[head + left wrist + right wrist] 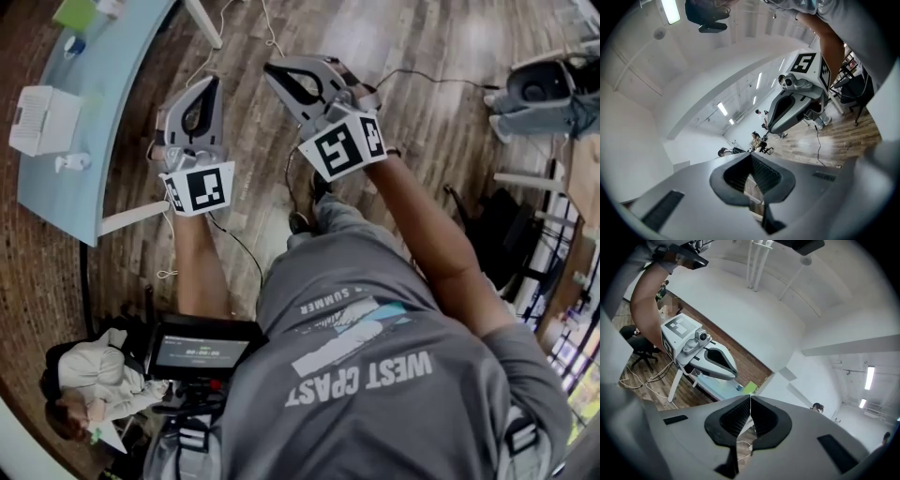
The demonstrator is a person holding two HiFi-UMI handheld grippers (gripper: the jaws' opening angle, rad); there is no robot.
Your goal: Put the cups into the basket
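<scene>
Both grippers are held up over the wooden floor, away from the table. My left gripper (212, 82) has its jaws shut with nothing between them; its tips (751, 153) point toward the far room. My right gripper (272, 67) is also shut and empty (750, 397). Each shows in the other's view: the right gripper (772, 127) and the left gripper (733, 376). A white basket (42, 119) stands on the pale blue table (112, 112) at the left. A small white object (70, 162) lies beside it; I cannot tell whether it is a cup.
A green pad (75, 13) and a small blue-topped item (73, 44) lie at the table's far end. Cables (234, 244) trail over the floor. A monitor (200, 353) sits at the person's waist. Chairs and equipment (539, 94) stand at the right.
</scene>
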